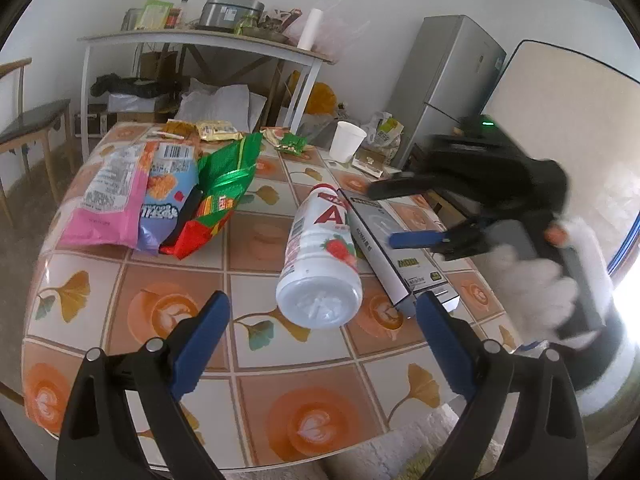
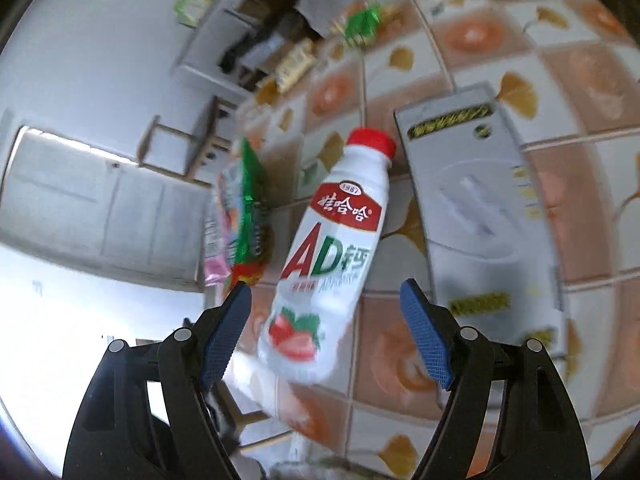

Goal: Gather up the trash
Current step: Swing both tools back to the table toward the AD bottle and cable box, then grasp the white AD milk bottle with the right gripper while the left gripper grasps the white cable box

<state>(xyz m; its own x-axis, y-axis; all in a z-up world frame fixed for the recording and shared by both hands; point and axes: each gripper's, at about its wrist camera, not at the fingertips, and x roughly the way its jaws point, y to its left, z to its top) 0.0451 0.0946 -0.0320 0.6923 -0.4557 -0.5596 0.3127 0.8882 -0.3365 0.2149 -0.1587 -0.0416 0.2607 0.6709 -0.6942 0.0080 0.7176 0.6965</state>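
Observation:
A white AD milk bottle with a red cap lies on its side on the tiled table. It also shows in the right wrist view. My left gripper is open just in front of the bottle's base. My right gripper is open, its fingers either side of the bottle's lower end, not touching it. From the left view the right gripper reaches in from the right, above a grey flat box. Snack bags, pink, blue and green-red, lie at the left.
A white paper cup and small wrappers sit at the table's far edge. The grey box lies right of the bottle. A shelf table, a chair and a fridge stand beyond.

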